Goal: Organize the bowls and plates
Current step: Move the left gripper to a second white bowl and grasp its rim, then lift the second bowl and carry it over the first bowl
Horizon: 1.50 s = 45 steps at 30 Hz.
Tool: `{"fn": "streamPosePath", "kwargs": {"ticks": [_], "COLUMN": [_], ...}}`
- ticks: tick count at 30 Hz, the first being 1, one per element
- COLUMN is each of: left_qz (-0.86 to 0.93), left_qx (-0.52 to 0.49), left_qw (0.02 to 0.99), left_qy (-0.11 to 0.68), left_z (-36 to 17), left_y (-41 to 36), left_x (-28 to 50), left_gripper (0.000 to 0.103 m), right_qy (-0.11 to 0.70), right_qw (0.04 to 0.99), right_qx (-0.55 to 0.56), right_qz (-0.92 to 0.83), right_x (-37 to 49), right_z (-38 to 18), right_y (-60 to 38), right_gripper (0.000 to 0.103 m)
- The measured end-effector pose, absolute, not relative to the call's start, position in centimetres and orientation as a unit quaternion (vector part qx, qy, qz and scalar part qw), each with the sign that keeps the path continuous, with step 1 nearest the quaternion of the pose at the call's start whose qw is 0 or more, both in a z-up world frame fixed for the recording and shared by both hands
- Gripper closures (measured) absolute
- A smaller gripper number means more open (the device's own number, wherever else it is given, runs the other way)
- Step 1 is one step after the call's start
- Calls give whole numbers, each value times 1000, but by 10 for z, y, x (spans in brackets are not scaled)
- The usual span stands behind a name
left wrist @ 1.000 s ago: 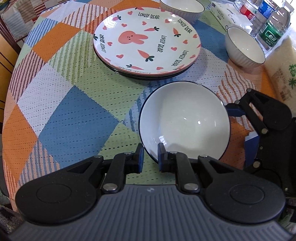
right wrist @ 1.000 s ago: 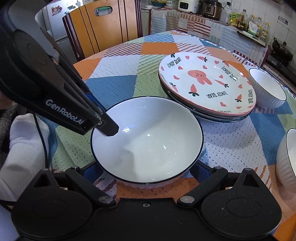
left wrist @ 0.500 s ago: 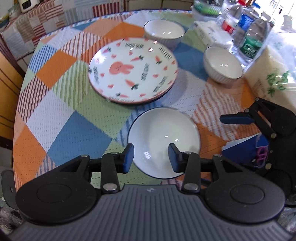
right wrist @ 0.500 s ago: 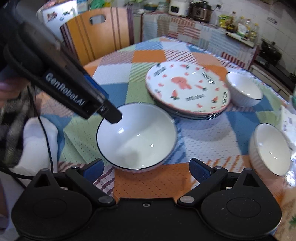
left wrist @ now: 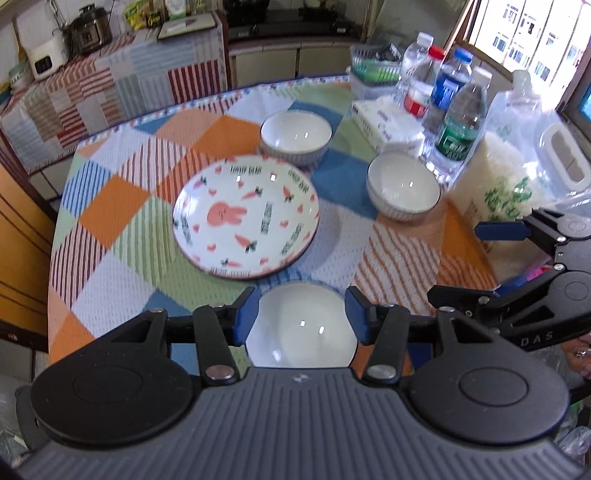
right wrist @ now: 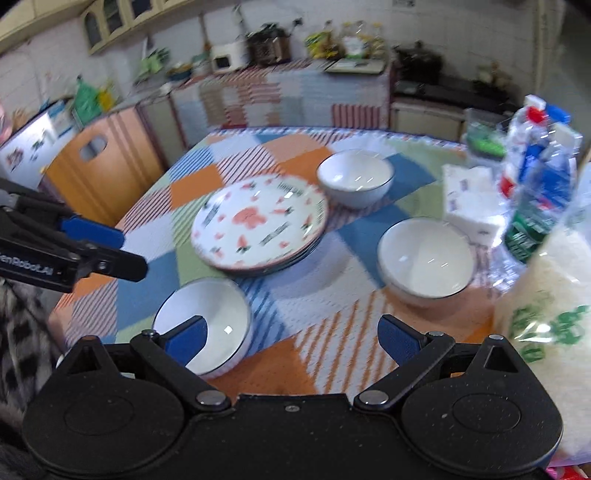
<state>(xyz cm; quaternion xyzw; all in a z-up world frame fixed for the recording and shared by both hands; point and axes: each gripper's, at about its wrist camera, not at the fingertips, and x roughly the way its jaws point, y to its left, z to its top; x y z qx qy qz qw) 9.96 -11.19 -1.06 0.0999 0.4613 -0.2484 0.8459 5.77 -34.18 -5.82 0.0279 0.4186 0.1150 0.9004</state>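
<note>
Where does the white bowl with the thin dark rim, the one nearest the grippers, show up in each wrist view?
Left wrist view: white dark-rimmed bowl sits bottom centre, framed by the open left gripper.
Right wrist view: same bowl lies lower left, partly behind a finger of the open right gripper.
Shared landmark: the rabbit-and-carrot patterned plate just beyond it.

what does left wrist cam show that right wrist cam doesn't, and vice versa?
Left wrist only: the window at top right, and the open right hand-held gripper seen from the side.

Right wrist only: the wooden chair, the wall cupboards, and the left hand-held gripper coming in from the left.

Both: the rabbit plate on its stack, three white bowls, with the nearest bowl on the tablecloth, plus water bottles, tissue pack and rice bag.
</note>
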Motion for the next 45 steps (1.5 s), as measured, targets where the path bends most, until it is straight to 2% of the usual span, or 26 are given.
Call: {"fn": "streamPosePath", "kwargs": {"ticks": [4,13,21,27,29,32,35,37,39,44,45], "left_qz": [-256,-271,-269,-261,-264,-260,-268,-273,-279,-269,-272], "left_qx": [81,50,23,3,7,19,19,27,26,5,-4], "left_qw": [853,857,856,845,846,845,836,838,836,828,826], "left_qy": [448,435,441,467,463,466,478,472,471,491,493], "left_z": [-3,-25,-69,-103,-111,-124,-135,-139,-143,-156,-157], "left_y": [-122,-167,-210,-237,-247,-261,-270,-276,-279,-281,-280], "left_x": [108,135,170,195,201,208,214,214,217,231,233], "left_gripper": [37,24,22,26,28,38,54,72,81,82,87], "right_qy": [403,376,385,393,397,396,392,388,385,381,380], "right_qw": [911,925,919,914,913,913,913,914,914,913,913], "right_qx": [44,-44,-87,-98,-90,-82,-93,-98,-105,-125,-130], "right_qz": [80,34,-18,-33,-40,-48,-64,-66,-67,-73,-75], "right_x": [61,74,101,119,124,131,135,137,138,147,149], "right_z": [-60,-94,-128,-148,-154,-160,-165,-166,-168,-173,-175], "right_y": [-356,-358,-363,-364,-366,-369,-367,-367,-368,-369,-368], "right_gripper": [3,3,3,3,3,3,3,3,3,2,2]}}
